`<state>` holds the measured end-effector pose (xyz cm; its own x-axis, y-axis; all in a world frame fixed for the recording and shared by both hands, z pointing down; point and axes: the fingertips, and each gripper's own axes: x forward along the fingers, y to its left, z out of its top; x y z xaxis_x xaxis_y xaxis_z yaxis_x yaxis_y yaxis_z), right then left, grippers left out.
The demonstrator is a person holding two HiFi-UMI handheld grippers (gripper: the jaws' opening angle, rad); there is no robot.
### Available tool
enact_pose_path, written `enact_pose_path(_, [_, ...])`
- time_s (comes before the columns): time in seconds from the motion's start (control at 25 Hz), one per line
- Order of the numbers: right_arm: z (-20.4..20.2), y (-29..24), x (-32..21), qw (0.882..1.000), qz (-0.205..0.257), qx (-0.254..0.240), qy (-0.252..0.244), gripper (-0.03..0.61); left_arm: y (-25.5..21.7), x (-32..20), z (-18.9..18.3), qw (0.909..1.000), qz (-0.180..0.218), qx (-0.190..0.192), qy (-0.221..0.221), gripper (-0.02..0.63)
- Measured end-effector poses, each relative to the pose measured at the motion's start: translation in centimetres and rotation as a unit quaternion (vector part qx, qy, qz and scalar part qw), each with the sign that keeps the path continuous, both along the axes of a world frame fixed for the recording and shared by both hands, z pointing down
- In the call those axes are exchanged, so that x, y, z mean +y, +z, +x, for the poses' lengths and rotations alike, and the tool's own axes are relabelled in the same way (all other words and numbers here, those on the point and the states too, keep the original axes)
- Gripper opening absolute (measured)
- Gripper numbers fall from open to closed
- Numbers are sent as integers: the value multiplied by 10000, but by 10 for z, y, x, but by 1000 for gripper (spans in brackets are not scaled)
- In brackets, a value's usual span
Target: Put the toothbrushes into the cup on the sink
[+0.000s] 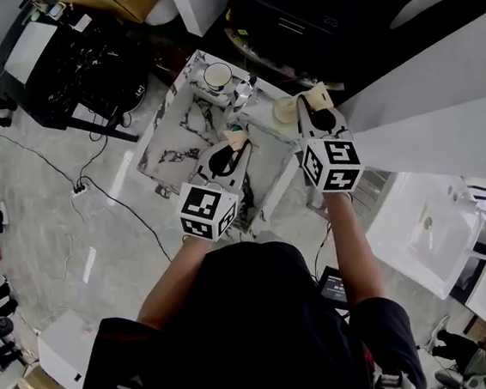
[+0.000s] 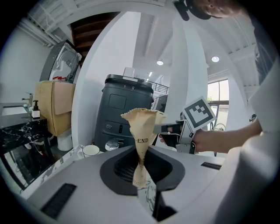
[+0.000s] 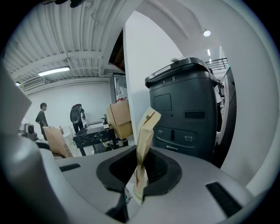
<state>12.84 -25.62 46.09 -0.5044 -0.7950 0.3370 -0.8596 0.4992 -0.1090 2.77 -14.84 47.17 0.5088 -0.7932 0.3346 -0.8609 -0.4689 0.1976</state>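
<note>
The white round cup (image 1: 218,76) stands empty-looking at the upper corner of the white, black-veined marble sink top (image 1: 174,153), near the upper centre of the head view, with a chrome tap (image 1: 242,90) just to its lower right. In the left gripper view the cup (image 2: 90,150) sits low and left of centre, on the marble edge, apart from both grippers

One toothbrush in a long beige paper wrapper (image 2: 141,131), printed "END", stands nearly upright in the middle of the left gripper view. The left gripper (image 2: 142,181) has its jaws closed on the wrapper's lower part, pinching the paper. In the head view this gripper (image 1: 236,142) hangs over the marble top, below the cup and tap, its black-and-white marker cube (image 1: 208,210) lower in the frame

A second beige paper-wrapped toothbrush (image 3: 146,131) rises upright in the centre of the right gripper view, and the right gripper (image 3: 138,188) is clamped on its lower end. In the head view the right gripper (image 1: 310,104) is at the right edge of the sink top, to the right of the tap

A tall dark grey machine (image 3: 188,113) fills the background. Far left in the right gripper view are a black marble table (image 3: 94,135), a cardboard box (image 3: 120,116) and two standing people (image 3: 78,116)
</note>
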Motion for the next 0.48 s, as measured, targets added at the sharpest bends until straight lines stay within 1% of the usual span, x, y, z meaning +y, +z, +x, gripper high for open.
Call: enact_pose_path(0.48, [-4, 41, -14, 9993, -267, 204, -175, 57, 17, -11, 3, 9996, -221, -50, -192, 44])
